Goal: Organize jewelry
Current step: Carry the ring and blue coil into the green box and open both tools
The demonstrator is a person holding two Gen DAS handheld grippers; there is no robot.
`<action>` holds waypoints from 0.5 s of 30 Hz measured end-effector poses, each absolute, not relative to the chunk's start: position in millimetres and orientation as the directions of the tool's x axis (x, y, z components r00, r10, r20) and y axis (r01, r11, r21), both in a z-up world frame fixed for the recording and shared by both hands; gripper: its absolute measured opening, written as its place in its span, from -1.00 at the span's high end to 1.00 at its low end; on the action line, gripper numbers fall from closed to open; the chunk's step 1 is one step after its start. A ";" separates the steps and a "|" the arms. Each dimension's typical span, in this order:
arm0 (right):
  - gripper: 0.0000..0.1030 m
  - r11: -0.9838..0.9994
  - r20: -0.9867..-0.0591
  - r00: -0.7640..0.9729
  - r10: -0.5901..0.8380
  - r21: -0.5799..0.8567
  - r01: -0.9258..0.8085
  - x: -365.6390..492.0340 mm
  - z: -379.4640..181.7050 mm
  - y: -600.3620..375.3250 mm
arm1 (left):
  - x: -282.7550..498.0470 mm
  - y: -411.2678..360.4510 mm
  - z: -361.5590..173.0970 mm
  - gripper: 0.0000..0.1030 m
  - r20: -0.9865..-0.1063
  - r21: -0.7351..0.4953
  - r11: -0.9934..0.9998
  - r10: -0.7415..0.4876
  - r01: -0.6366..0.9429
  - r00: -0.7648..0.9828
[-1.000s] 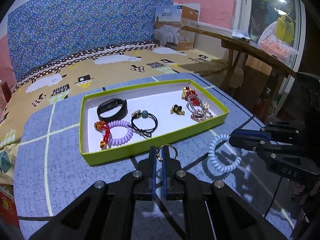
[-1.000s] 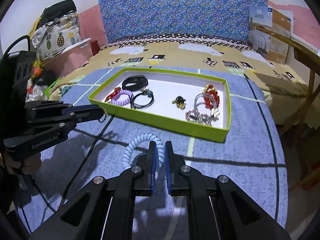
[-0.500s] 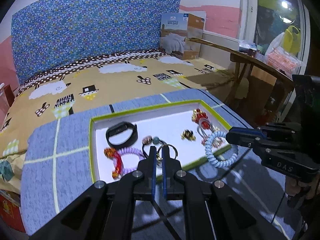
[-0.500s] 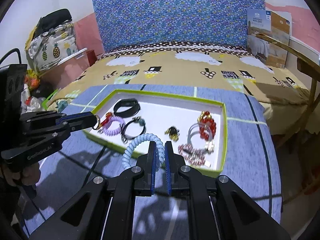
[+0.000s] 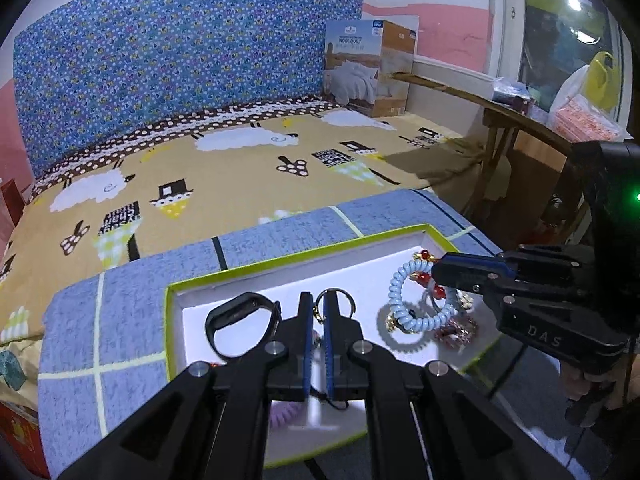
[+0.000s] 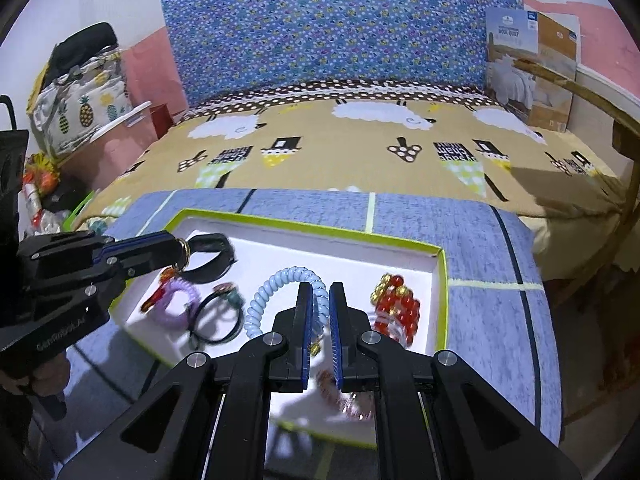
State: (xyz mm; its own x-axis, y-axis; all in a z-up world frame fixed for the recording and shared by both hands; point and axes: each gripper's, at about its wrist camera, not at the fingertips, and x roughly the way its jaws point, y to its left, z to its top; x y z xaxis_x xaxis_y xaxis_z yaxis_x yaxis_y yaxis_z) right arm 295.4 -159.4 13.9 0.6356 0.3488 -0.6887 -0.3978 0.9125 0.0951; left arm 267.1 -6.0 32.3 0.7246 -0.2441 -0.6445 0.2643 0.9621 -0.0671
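Observation:
A green-rimmed white tray [image 5: 280, 264] [image 6: 320, 230] sits on the blue checked cloth. Inside it are a black band [image 5: 240, 312] [image 6: 216, 254], a purple coil [image 6: 176, 300], a black hair tie [image 6: 218, 320], red beads [image 6: 396, 304] and small trinkets. My left gripper [image 5: 318, 300] [image 6: 176, 246] is shut on a thin metal ring [image 5: 345, 295] [image 6: 185, 256] above the tray's left half. My right gripper [image 6: 318, 292] [image 5: 436, 270] is shut on a light blue coil band [image 6: 272, 284] [image 5: 400, 278], which hangs over the tray's right half.
Beyond the cloth lies a bed with a sheep-print sheet [image 5: 248, 168] and a blue patterned headboard [image 6: 340, 28]. A quilt box [image 5: 370, 68] stands at the bed's far right corner. A wooden table [image 5: 520, 120] stands on the right, and bags [image 6: 76, 104] are piled at the left.
Both grippers have moved forward from in front of the tray's near wall to above its inside, carrying the ring and the blue coil. Both stayed shut.

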 end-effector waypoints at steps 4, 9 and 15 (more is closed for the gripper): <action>0.84 0.919 -0.697 0.631 0.342 0.106 -0.381 310.4 7.0 -159.7 | 285.7 -8.6 20.6 0.90 -0.667 -0.067 0.963 -0.237 0.260 0.706; 0.84 0.924 -0.714 0.618 0.329 0.107 -0.368 327.0 -4.9 -158.0 | 304.6 -9.7 5.8 0.90 -0.694 -0.069 0.966 -0.226 0.250 0.684; 0.84 0.925 -0.734 0.602 0.315 0.095 -0.368 337.9 -14.4 -153.8 | 316.4 -12.0 -4.7 0.90 -0.716 -0.066 0.966 -0.220 0.250 0.663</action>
